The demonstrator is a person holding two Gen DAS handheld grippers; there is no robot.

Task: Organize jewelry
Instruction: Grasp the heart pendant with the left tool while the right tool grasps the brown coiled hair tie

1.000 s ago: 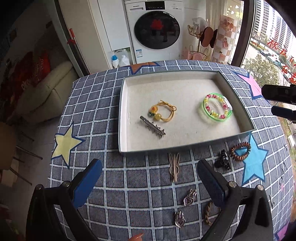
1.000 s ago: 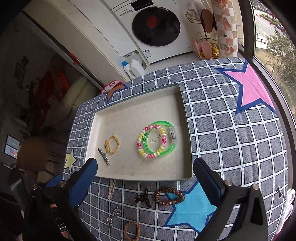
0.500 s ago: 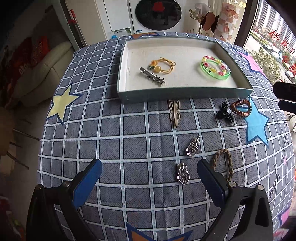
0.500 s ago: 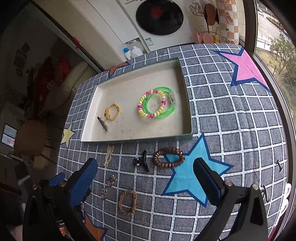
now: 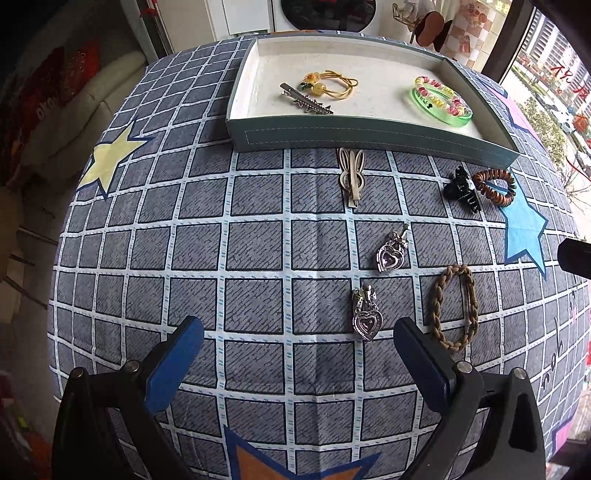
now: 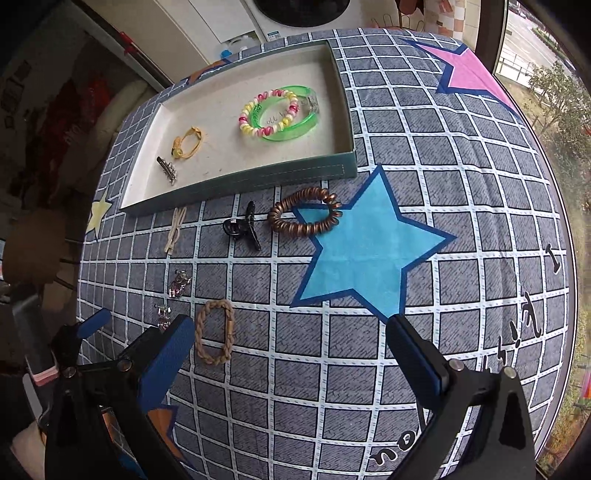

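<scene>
A shallow teal tray (image 5: 369, 136) at the table's far side holds a yellow hair tie (image 5: 328, 83), a silver clip (image 5: 306, 99) and a green bangle (image 5: 441, 101) with a bead bracelet. In front of it on the checked cloth lie a beige bunny clip (image 5: 352, 175), a black claw clip (image 5: 461, 188), a brown coil tie (image 5: 495, 186), two heart pendants (image 5: 391, 254) (image 5: 366, 315) and a braided tan tie (image 5: 454, 306). My left gripper (image 5: 297, 328) is open, low over the cloth, left of the nearer pendant. My right gripper (image 6: 290, 326) is open, just right of the braided tie (image 6: 215, 330).
The round table's edge drops away on the left toward a pale sofa (image 5: 85, 110) and on the right toward a window (image 6: 546, 66). A washing machine (image 6: 295, 14) stands behind the tray. A blue star patch (image 6: 365, 251) lies beside the coil tie (image 6: 304, 216).
Both grippers have come down and back toward the near side of the table, so the loose items now lie close in front. Both stay open; no item has moved.
</scene>
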